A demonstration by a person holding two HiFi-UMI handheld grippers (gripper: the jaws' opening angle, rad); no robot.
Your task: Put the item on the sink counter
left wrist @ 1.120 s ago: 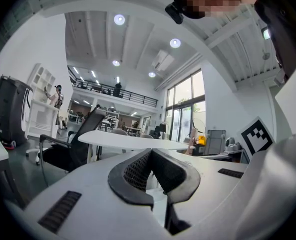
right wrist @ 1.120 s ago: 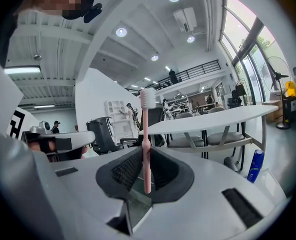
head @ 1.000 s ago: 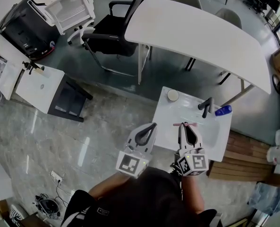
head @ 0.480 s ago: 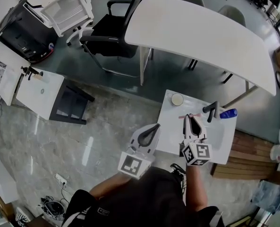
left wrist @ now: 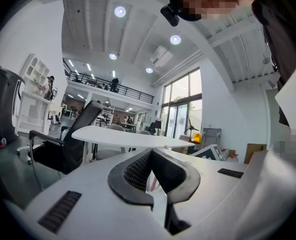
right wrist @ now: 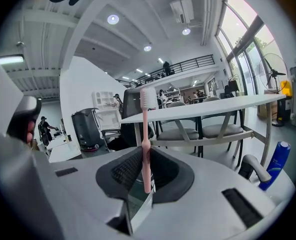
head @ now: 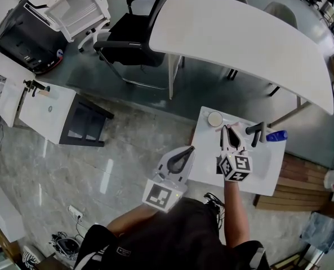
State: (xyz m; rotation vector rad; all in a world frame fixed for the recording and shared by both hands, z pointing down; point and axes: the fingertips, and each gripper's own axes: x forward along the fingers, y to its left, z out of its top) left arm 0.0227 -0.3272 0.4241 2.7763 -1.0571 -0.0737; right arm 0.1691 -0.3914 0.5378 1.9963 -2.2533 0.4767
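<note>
A pink toothbrush (right wrist: 145, 134) stands upright between the jaws of my right gripper (right wrist: 147, 153), which is shut on its handle, bristle end up. In the head view the right gripper (head: 229, 131) hangs over the back part of the white sink counter (head: 203, 162), its tips close to the black faucet (head: 255, 131), and the toothbrush (head: 221, 129) pokes out sideways at them. My left gripper (head: 183, 154) hovers at the counter's left edge; its jaws (left wrist: 150, 153) are shut with nothing between them.
On the counter a round cream lid or cup (head: 214, 118) sits at the back left and a blue bottle (head: 275, 135) lies behind the faucet. A large white table (head: 240, 35) and black chair (head: 127, 38) stand beyond. Wooden boards (head: 293, 184) lie to the right.
My right gripper has carried the toothbrush farther back over the sink, toward the faucet. The left gripper drifted slightly right and stayed shut.
</note>
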